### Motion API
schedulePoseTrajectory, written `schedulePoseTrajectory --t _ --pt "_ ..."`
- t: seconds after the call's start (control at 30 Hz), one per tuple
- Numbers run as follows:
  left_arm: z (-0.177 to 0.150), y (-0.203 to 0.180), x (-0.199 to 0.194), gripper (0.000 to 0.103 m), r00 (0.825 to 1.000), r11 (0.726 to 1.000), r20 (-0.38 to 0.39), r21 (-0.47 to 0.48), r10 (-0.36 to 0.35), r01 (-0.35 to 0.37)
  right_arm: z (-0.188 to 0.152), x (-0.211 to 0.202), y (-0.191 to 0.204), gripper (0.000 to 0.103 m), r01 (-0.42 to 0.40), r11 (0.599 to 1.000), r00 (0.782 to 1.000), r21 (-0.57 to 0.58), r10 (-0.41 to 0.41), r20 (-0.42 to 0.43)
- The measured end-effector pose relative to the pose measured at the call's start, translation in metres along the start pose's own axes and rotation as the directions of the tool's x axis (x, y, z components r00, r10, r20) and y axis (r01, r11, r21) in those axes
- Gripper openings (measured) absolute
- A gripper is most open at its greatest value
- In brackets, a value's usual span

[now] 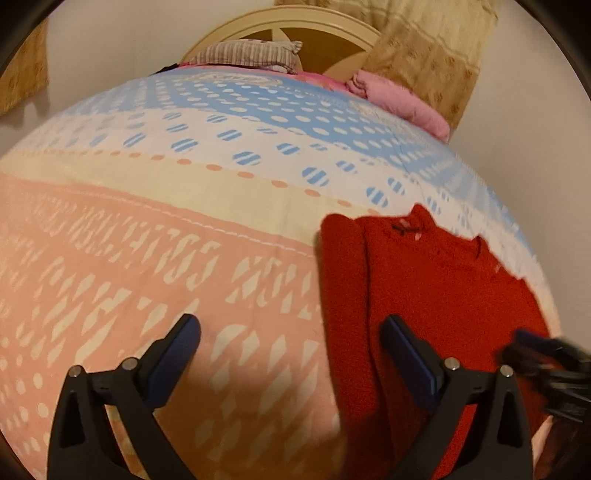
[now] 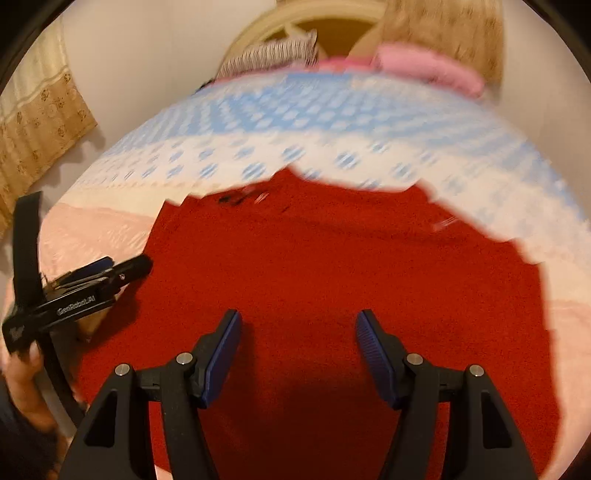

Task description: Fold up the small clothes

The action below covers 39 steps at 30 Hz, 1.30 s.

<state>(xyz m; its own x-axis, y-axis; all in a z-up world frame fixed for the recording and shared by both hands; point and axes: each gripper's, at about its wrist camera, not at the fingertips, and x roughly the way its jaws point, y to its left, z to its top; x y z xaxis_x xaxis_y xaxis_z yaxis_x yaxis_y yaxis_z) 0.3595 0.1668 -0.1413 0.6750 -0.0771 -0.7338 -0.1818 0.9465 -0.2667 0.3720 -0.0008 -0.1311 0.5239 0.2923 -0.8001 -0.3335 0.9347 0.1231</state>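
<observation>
A red fleece garment (image 1: 424, 295) lies on the bed, with its left part folded over as a lengthwise flap. It fills the middle of the right wrist view (image 2: 314, 266). My left gripper (image 1: 291, 332) is open and empty, low over the garment's left edge. It also shows in the right wrist view (image 2: 107, 271) at the garment's left side. My right gripper (image 2: 297, 328) is open and empty, just above the garment's lower middle. Its blurred tip shows in the left wrist view (image 1: 543, 354).
The bed cover (image 1: 166, 240) has pink, cream and blue patterned bands. A striped pillow (image 1: 251, 53) and a pink folded cloth (image 1: 402, 101) lie at the far end by the cream headboard (image 1: 280, 26). Curtains (image 1: 432, 48) hang behind.
</observation>
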Motion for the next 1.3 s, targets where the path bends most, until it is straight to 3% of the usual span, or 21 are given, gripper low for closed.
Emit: schedulePoseTrajectory --t 0.07,0.3,0.47,0.57,0.7,0.77,0.87,1.1,1.3 --pt "-0.001 0.008 -0.003 0.101 1.0 0.999 0.018 -0.042 -0.022 0.023 0.007 0.022 -0.003 0.065 0.039 0.999 0.998 0.031 -0.037 -0.045" --pt "-0.002 0.011 -0.003 0.103 0.998 0.996 0.031 -0.062 -0.058 0.06 0.039 0.048 -0.009 0.07 0.122 0.99 0.992 0.067 -0.12 -0.033" --pt "-0.003 0.018 -0.006 0.103 0.994 0.99 0.047 -0.093 -0.097 0.101 0.027 0.022 -0.007 0.07 0.038 0.997 0.999 0.071 -0.041 0.033" --pt "-0.003 0.019 -0.006 0.103 0.994 0.99 0.049 -0.096 -0.102 0.106 0.014 -0.002 -0.024 0.07 0.072 0.995 0.994 0.063 -0.077 0.083" --pt "-0.003 0.008 -0.001 0.103 1.0 0.999 0.011 -0.036 -0.024 0.024 0.006 -0.015 -0.082 0.07 0.174 0.972 0.98 0.156 -0.186 0.072" --pt "-0.004 -0.007 0.004 0.103 0.999 0.998 -0.018 0.046 0.049 -0.048 0.002 -0.005 -0.119 0.07 0.228 0.943 0.972 0.242 -0.235 0.0" --pt "-0.006 -0.01 0.005 0.103 0.997 0.995 -0.022 0.072 0.075 -0.073 -0.007 -0.005 -0.151 0.07 0.208 0.936 0.973 0.285 -0.228 0.038" --pt "-0.006 -0.006 0.003 0.103 0.998 0.997 -0.019 0.053 0.053 -0.052 -0.017 -0.027 -0.128 0.07 0.186 0.949 0.971 0.254 -0.217 0.1" --pt "-0.006 0.002 -0.001 0.103 1.0 1.0 -0.004 -0.002 -0.019 0.019 -0.039 -0.05 -0.035 0.07 0.035 0.999 0.988 -0.01 -0.033 0.148"
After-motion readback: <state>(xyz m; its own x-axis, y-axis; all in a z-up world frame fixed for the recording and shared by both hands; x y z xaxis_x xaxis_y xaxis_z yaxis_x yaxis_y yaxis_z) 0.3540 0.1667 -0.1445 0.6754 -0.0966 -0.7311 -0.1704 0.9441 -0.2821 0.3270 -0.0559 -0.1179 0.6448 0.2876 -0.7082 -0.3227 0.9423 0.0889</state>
